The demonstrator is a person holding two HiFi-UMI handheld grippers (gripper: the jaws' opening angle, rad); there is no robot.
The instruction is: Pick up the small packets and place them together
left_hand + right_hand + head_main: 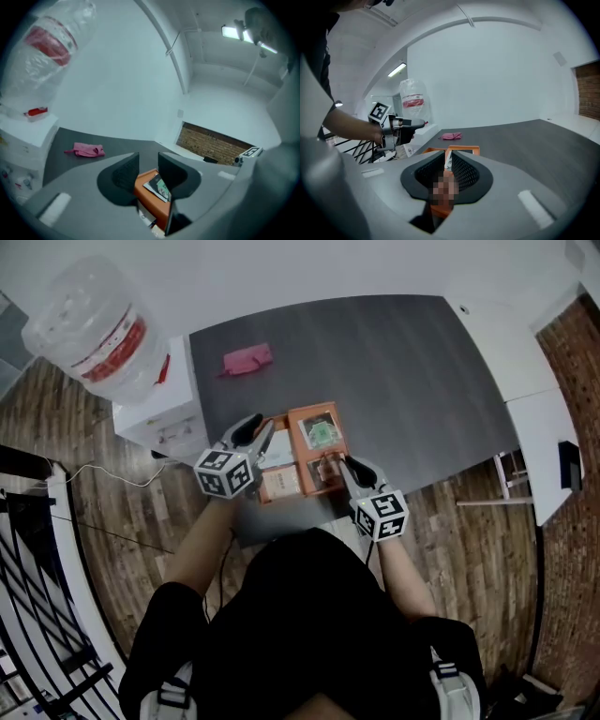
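An orange tray (pixel 313 412) lies near the front edge of the dark grey table (pixel 403 371). In it lie a packet with a green picture (pixel 321 433), a white packet (pixel 277 457) and a beige packet (pixel 280 485). My right gripper (pixel 333 465) is shut on a thin brown packet (pixel 327 468) at the tray's right side; in the right gripper view that packet's edge (pixel 448 160) stands pinched between the jaws. My left gripper (pixel 262 433) hovers over the tray's left edge, open, with nothing between its jaws (pixel 148 161); beyond them I see the tray (pixel 149 188) and the green packet (pixel 159 186).
A pink cloth (pixel 247 359) lies at the table's far left. A big water bottle (pixel 94 322) stands on a white dispenser (pixel 159 418) left of the table. White tables (pixel 525 352) stand to the right. The floor is wooden.
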